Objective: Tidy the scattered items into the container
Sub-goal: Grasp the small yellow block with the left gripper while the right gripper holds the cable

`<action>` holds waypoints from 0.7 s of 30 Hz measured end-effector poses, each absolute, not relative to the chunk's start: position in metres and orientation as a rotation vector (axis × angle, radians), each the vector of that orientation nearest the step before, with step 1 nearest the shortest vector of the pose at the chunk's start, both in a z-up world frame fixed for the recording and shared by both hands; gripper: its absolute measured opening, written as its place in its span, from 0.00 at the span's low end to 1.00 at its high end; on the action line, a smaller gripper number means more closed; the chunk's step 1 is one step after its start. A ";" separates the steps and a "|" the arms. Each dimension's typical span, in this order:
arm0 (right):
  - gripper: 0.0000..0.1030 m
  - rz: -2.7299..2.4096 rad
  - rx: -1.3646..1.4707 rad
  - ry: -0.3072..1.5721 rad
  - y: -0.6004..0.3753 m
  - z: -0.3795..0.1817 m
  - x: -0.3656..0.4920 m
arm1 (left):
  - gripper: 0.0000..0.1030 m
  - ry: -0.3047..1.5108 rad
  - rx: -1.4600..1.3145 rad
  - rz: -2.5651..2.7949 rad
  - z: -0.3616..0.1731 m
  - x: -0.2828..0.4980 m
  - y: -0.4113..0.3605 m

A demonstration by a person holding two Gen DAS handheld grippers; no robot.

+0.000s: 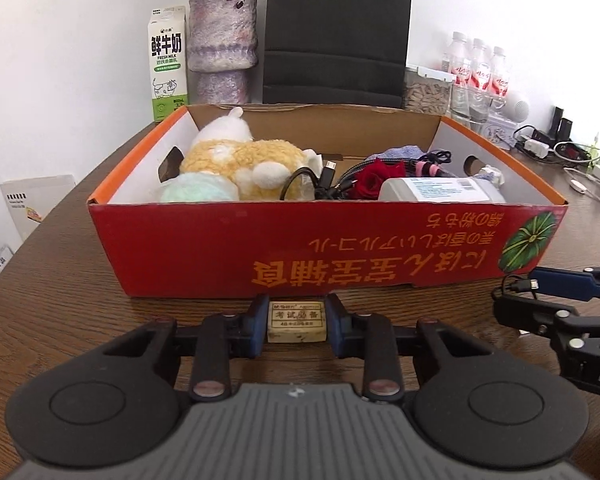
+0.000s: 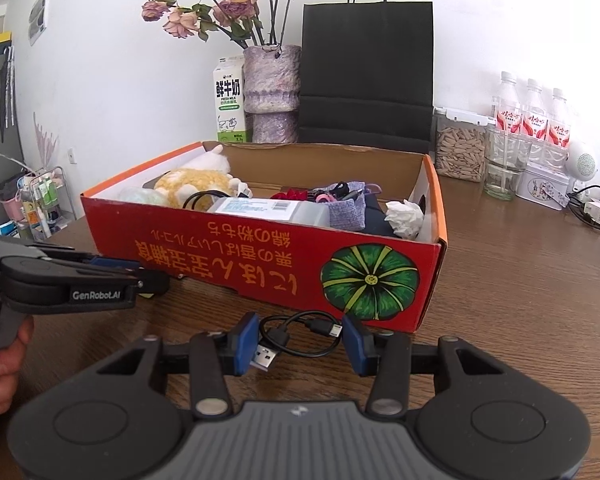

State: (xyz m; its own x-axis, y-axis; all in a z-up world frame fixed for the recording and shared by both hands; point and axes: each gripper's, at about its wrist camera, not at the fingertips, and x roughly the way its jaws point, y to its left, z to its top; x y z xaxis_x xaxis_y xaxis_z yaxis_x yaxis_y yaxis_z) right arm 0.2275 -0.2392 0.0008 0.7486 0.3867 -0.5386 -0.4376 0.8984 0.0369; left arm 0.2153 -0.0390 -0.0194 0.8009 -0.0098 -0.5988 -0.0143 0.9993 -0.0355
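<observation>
A small cream eraser [image 1: 297, 322] with a printed label lies on the wooden table right in front of the red cardboard box [image 1: 220, 248]. My left gripper [image 1: 297, 319] is shut on it, one blue pad against each end. The right gripper [image 2: 301, 338] is closed around a coiled black USB cable [image 2: 278, 335] on the table by the box's pumpkin-printed corner [image 2: 370, 280]; the pads touch the cable's two plugs. Inside the box lie a plush toy [image 1: 240, 160], cables, a red rose [image 1: 374, 180] and a white labelled pack [image 1: 440, 190].
Behind the box stand a milk carton [image 1: 168, 64], a purple vase of dried roses [image 1: 222, 48] and a black paper bag [image 1: 336, 32]. To the right are water bottles [image 2: 534, 120], a jar of seeds [image 2: 460, 152], glasses and chargers with cords [image 1: 572, 160]. A person's hand [image 2: 0, 356] holds the left gripper.
</observation>
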 end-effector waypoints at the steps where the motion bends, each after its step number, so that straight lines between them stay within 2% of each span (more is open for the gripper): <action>1: 0.43 0.451 -0.096 0.565 -0.239 0.001 0.227 | 0.29 0.637 -0.042 0.002 -0.019 0.214 -0.039; 10: 0.43 0.448 -0.102 0.526 -0.237 0.005 0.221 | 0.29 0.547 -0.042 -0.027 -0.007 0.199 -0.044; 21: 0.43 0.450 -0.016 0.381 -0.232 0.027 0.197 | 0.30 0.372 -0.081 -0.062 0.017 0.176 -0.057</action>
